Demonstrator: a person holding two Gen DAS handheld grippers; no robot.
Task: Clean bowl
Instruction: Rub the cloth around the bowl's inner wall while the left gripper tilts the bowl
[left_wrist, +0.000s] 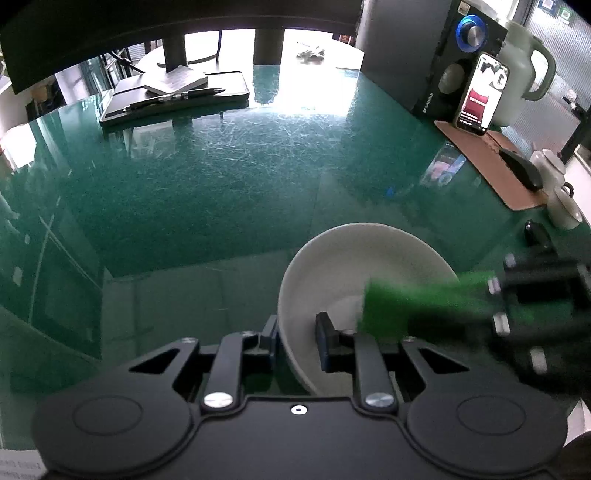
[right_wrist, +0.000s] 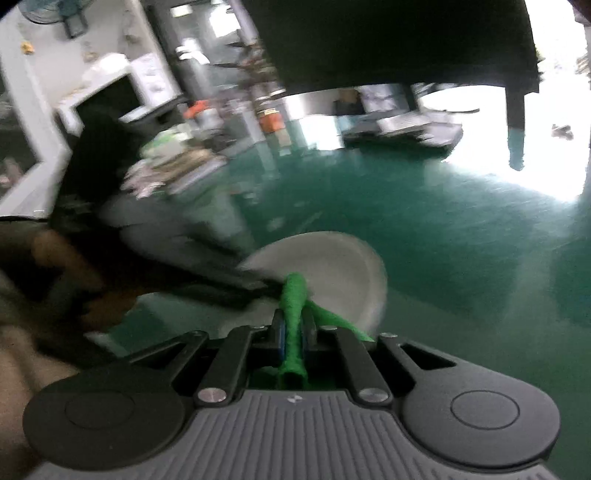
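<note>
While left gripper (left_wrist: 295, 341) pinches near rim of white bowl (left_wrist: 354, 258), one finger inside, one outside, and right gripper (right_wrist: 293, 328) clamps green cloth (right_wrist: 293, 295) reaching into bowl just ahead: mid-wipe, unfinished; tilted, plain, glossy, no visible dirt on green table (left_wrist: 221, 177).

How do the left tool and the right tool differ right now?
The left tool clamps the white bowl by its rim, one finger inside and one outside; the right tool pinches a green cloth. The left tool's fingers stand apart by the rim's thickness; the right tool's are nearly together. Both are shut on something, over the green table.
</note>
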